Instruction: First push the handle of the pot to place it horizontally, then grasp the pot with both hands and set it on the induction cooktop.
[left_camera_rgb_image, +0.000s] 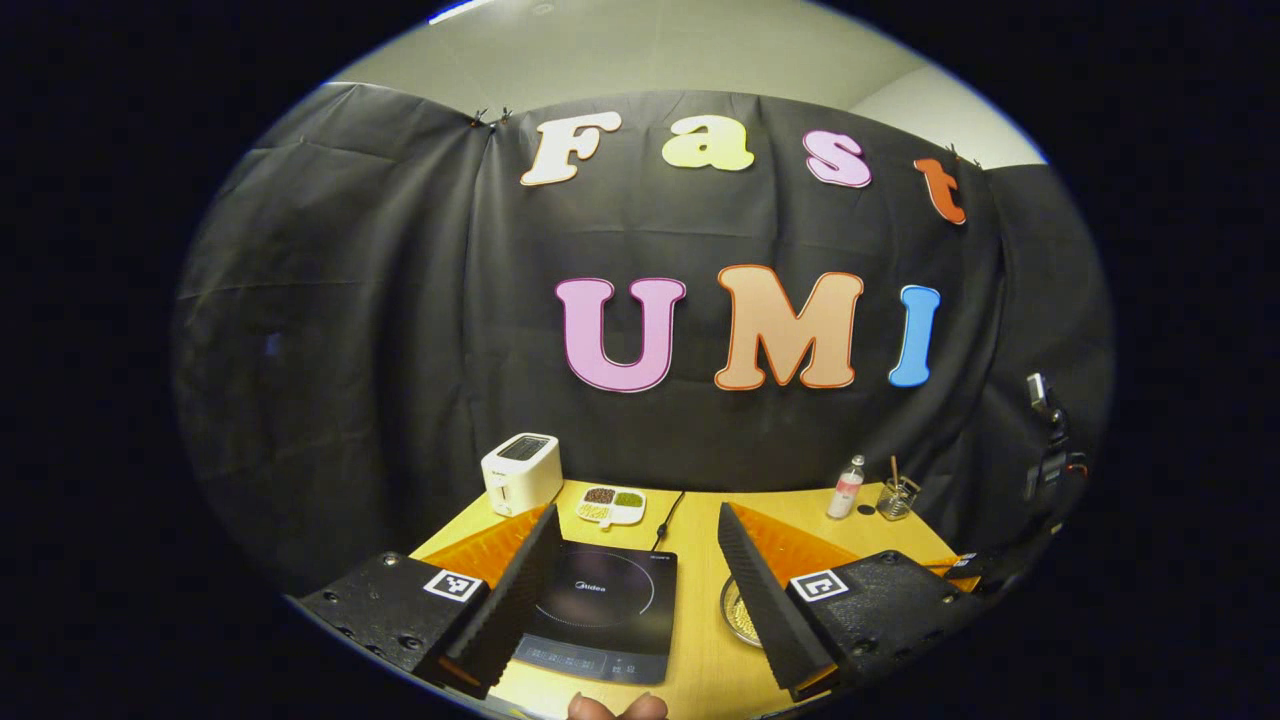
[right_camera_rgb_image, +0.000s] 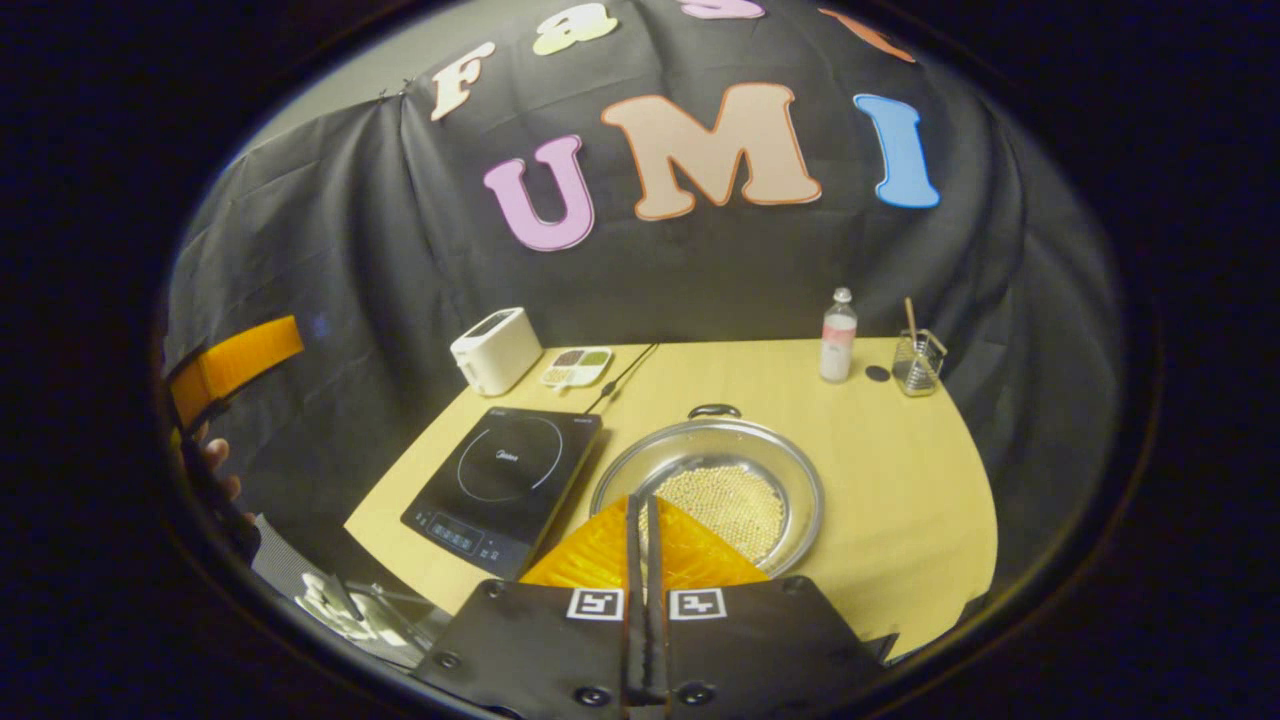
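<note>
Left gripper view: the left hand-held gripper was held above the near edge of the bench, fingers spread wide. The cooktop lay between them, probably so that the landing place stayed in sight. A part of the pot showed just right of the cooktop, mostly hidden by the right finger. A toaster, a dish, a bottle and a glass stood along the far edge, well apart from the work area.

Right gripper view: the right hand-held gripper had its fingers pressed together and held nothing, a form suited to pushing. It hovered over the pot's near rim. The pot, holding pale beads, stood on the bench just beside the cooktop, not yet on it. Its far handle pointed at the back wall, so the push step appeared still pending.
</note>
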